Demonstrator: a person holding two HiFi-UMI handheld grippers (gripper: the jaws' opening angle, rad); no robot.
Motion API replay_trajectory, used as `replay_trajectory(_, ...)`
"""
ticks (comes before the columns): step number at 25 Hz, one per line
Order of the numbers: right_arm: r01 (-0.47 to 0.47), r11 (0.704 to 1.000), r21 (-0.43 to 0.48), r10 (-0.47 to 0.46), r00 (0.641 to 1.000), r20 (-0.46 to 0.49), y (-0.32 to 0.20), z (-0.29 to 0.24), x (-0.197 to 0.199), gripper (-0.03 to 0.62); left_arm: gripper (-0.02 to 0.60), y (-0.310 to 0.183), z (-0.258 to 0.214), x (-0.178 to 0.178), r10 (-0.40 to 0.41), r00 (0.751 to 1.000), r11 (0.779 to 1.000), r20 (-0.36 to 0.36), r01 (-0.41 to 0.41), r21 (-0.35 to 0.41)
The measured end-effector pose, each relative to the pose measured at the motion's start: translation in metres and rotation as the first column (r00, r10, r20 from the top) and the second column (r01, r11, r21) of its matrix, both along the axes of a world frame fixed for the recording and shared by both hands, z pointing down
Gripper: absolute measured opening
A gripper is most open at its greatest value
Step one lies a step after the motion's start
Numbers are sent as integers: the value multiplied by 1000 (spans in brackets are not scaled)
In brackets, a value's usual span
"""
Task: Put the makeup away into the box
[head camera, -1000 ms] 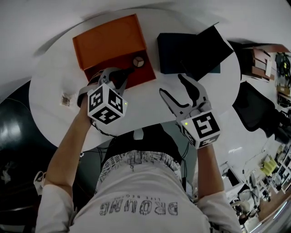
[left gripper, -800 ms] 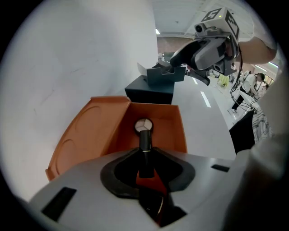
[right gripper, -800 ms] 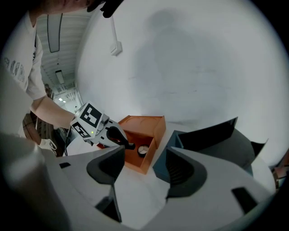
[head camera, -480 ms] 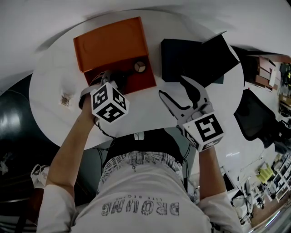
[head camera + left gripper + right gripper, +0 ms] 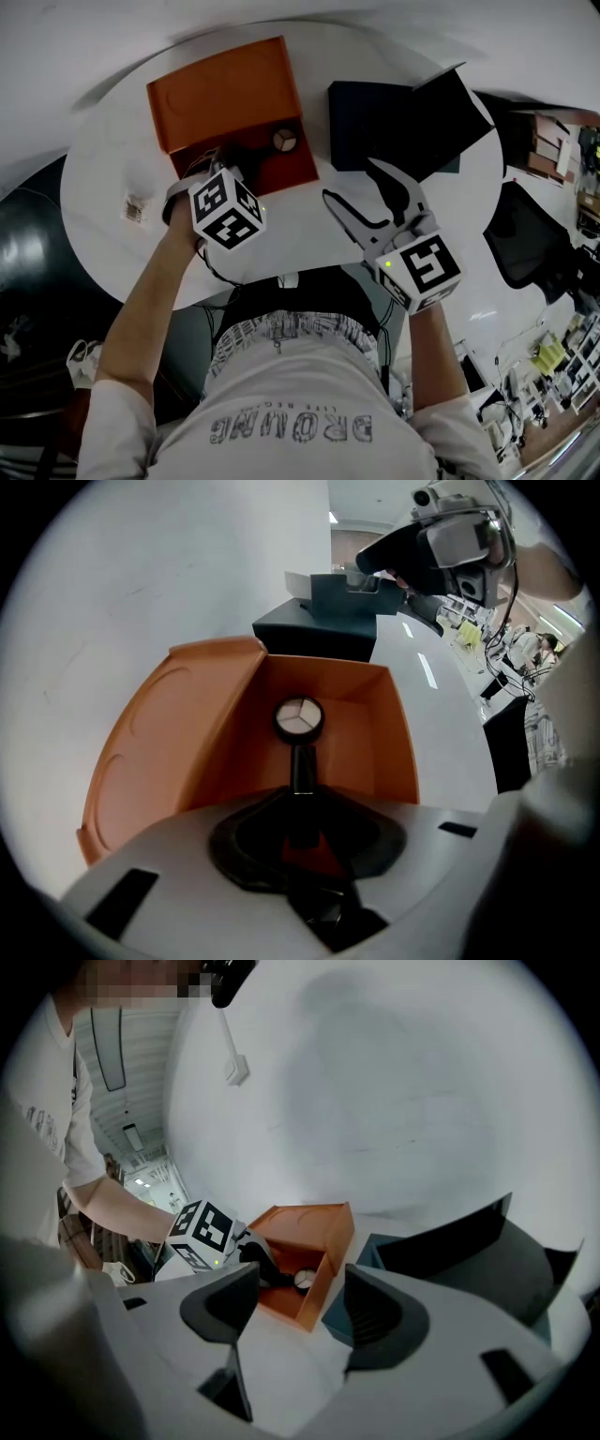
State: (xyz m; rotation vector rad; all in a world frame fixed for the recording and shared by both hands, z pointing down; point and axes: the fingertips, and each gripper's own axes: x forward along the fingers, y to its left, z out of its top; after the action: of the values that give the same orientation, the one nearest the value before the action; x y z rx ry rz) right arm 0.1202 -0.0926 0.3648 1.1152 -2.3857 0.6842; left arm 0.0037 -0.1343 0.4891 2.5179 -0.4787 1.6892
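Pinching a slim black makeup stick, the left tongs point steeply down into the open orange box; the stick's long axis runs straight on from the tongs toward the far wall, its tip just short of a round compact lying inside; letting go looks the likely next move; the right tongs, spread and empty, hover well apart to the right over the worktop.

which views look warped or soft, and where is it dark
Head view: fisheye bows the white table rim, otherwise clear. Left gripper view: black corners, the fingers on the black stick are dark and soft, the orange box is crisp. Right gripper view: black corners, pale washed-out wall, near fingers slightly soft.
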Motion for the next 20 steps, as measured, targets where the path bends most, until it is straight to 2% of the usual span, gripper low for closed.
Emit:
replay_trajectory(10,-11,1000,-6,11,1000,0,5,4,-1,298,149,1,-6,5,-5,999,1000,-51,6,9)
replay_trajectory(15,-23,1000,5,23,1000,-4,6,6,-7,299,153,1,-29,3,-52,987,997,-150,60,45)
replay_trajectory(20,-46,999,19,46,999,-18,12,7,-11,302,174,3,-59,-5,-98,959,988,-266,126,93)
